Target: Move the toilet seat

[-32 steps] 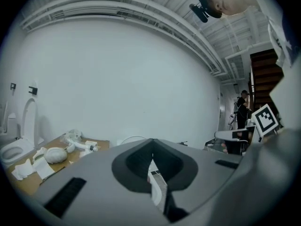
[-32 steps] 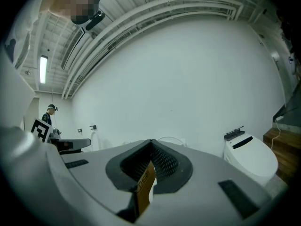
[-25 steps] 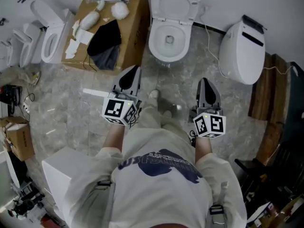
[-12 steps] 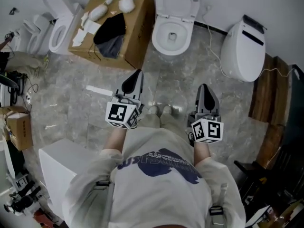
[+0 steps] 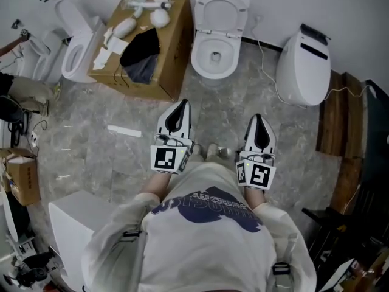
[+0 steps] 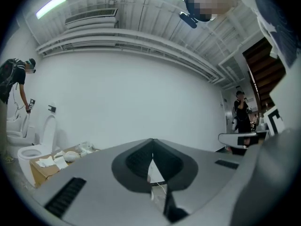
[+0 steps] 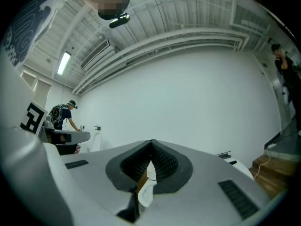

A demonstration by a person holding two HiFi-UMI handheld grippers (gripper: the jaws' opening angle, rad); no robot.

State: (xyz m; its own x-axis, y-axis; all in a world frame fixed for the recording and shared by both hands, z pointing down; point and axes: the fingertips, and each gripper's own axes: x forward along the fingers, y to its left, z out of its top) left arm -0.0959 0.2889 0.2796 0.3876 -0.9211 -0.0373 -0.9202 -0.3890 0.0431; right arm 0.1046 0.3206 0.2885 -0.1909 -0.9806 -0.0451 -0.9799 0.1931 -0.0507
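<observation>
Toilet seat (image 5: pixel 208 11) lies well beyond left gripper (image 5: pixel 183 104) and right gripper (image 5: pixel 258 118), both closed, empty.

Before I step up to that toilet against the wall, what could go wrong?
The left hand-held gripper and right hand-held gripper are both shut and empty; reaching in like that could just knock the raised toilet seat down. A thin cable trails over the floor right of the toilet, a likely snag for feet. The cardboard box sits close on its left, crowding that side.
</observation>
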